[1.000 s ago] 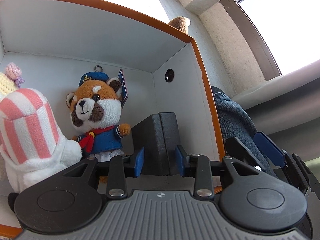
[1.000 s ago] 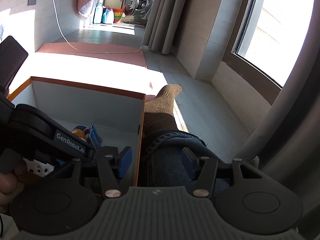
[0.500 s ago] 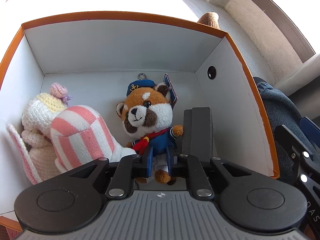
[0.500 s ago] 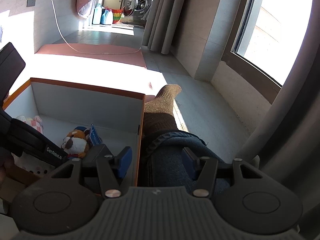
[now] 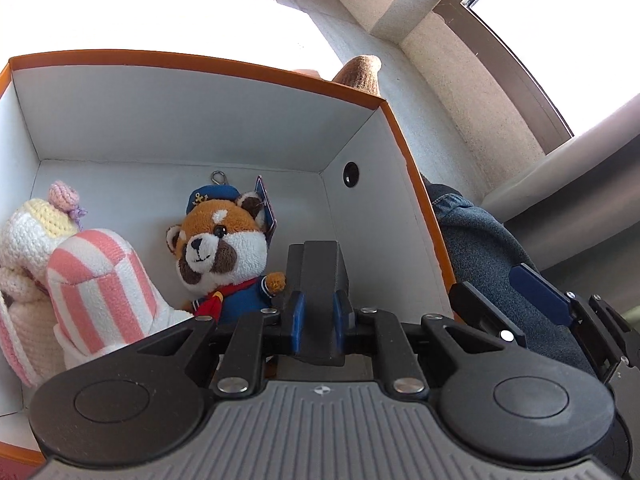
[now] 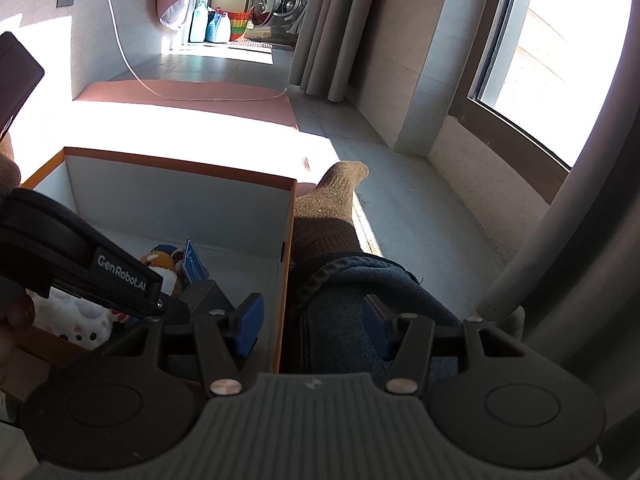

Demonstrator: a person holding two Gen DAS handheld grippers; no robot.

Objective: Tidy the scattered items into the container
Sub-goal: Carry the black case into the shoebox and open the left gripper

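Note:
An orange-rimmed white box (image 5: 360, 184) holds a red panda plush in a blue sailor suit (image 5: 224, 252), a pink-striped plush (image 5: 100, 288) and a crocheted cream toy (image 5: 28, 236). My left gripper (image 5: 316, 320) is inside the box, shut on a black rectangular block (image 5: 320, 276) to the right of the panda. My right gripper (image 6: 312, 324) is open and empty, outside the box's right wall (image 6: 286, 280), above a jeans-clad leg. The left gripper also shows in the right wrist view (image 6: 120, 280).
A person's leg in jeans (image 6: 360, 292) with a brown sock (image 6: 336, 200) lies along the box's right side. A pink mat (image 6: 192, 92) with a white cable lies beyond the box. A window and grey curtain (image 6: 560, 240) are to the right.
My left gripper dipped lower in the box, then rose and shifted; it now grips the black block between its pads, where earlier the block stood ahead of them. The right gripper stayed still.

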